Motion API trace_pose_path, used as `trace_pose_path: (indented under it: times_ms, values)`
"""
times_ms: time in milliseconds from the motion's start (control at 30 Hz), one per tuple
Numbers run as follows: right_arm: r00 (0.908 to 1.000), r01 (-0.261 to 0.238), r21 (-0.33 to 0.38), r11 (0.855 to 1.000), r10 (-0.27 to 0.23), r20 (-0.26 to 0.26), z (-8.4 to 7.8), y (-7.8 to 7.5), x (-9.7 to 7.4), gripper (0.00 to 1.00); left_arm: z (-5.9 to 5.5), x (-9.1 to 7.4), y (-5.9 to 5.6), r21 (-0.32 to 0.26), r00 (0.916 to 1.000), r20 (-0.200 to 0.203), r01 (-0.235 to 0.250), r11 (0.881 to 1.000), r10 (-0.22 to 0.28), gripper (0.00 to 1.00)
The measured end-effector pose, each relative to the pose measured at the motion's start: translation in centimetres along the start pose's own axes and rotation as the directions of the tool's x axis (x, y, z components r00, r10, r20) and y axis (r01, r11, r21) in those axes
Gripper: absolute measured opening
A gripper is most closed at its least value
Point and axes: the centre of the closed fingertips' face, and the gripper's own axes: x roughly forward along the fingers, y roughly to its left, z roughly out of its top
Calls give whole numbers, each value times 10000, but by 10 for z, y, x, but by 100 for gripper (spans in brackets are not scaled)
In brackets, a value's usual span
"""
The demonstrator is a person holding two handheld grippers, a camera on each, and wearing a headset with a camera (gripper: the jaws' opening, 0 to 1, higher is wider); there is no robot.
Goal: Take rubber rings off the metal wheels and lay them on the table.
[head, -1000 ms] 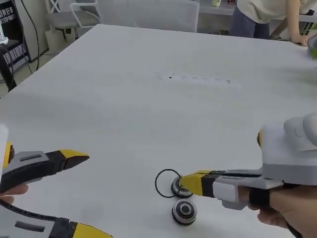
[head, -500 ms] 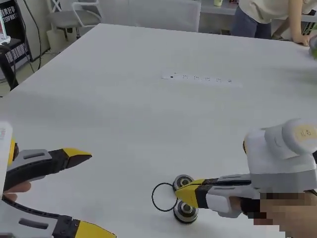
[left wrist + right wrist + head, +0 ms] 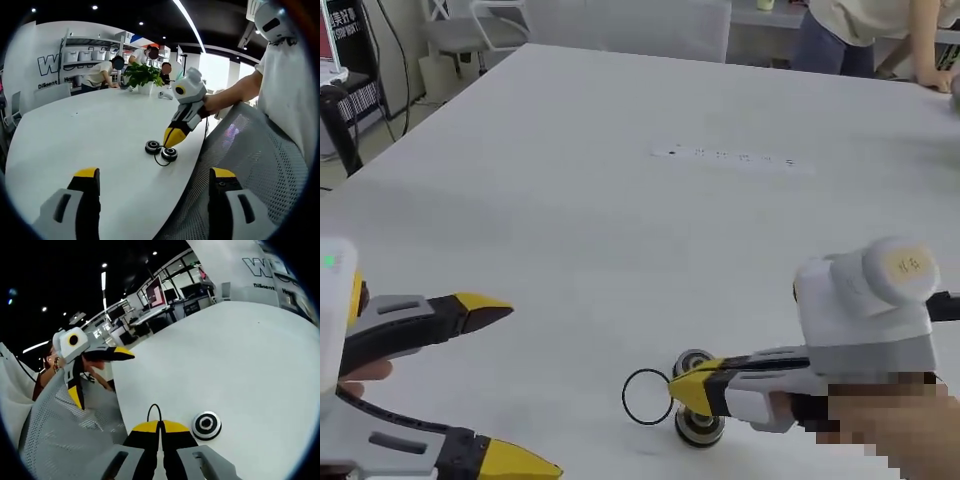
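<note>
Two metal wheels sit near the table's front edge, one (image 3: pixel 693 361) just behind my right gripper's tip and one (image 3: pixel 701 429) just in front of it. A thin black rubber ring (image 3: pixel 647 397) lies flat on the table to their left. My right gripper (image 3: pixel 682 386) is shut with the ring's edge pinched at its yellow tips; in the right gripper view the ring (image 3: pixel 154 412) loops out from the right gripper (image 3: pixel 160 426), beside a wheel (image 3: pixel 207 425). My left gripper (image 3: pixel 525 390) stands open at the lower left with nothing between its fingers. The left gripper view shows both wheels (image 3: pixel 152 147) (image 3: pixel 169 154).
A white power strip (image 3: pixel 720 155) lies flat mid-table. A person (image 3: pixel 865 25) leans on the far right corner, and chairs (image 3: pixel 460 35) stand behind the far edge. A potted plant (image 3: pixel 142 75) is at the table's far end. The table's front edge (image 3: pixel 192 165) runs close to the wheels.
My right gripper has drawn back toward me and a little left, pulling the rubber ring off beside the wheels. The left gripper has stayed open and barely shifted.
</note>
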Motion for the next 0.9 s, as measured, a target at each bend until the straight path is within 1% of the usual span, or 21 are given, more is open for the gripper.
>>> trace_pose_path:
  times_ms: [267, 367, 467, 533, 733, 833, 900]
  values:
    - [9998, -58, -241, 9997, 54, -166, 1, 1, 10, 0, 0, -1, 1, 7, 10000, 6, -27, 10000, 27, 88]
    - [9999, -53, -200, 9998, 50, -163, 1, -1, 14, 0, 0, -1, 1, 2, 10000, 8, -36, 10000, 36, 88]
    - [9998, -101, -310, 9995, 95, -185, 1, 0, 17, 0, 0, -1, 2, 16, 10000, 33, -55, 10000, 55, 89]
    - [9997, -52, -399, 9992, 41, -259, -1, -2, 20, 0, -1, -1, 1, 40, 10000, 14, -20, 10000, 20, 89]
    - [9997, -23, -133, 9999, 20, -227, -2, -8, 24, 0, -4, 0, 0, 101, 9998, -173, 16, 9999, -15, 89]
    - [9992, 234, -165, 9996, -239, -318, -4, -14, 26, 0, -5, 0, 0, 71, 9998, -179, 4, 10000, -3, 89]
    - [9991, 272, -238, 9993, -279, -304, -5, -15, 27, 0, -5, 0, 1, 32, 9998, -175, -31, 10000, 31, 89]
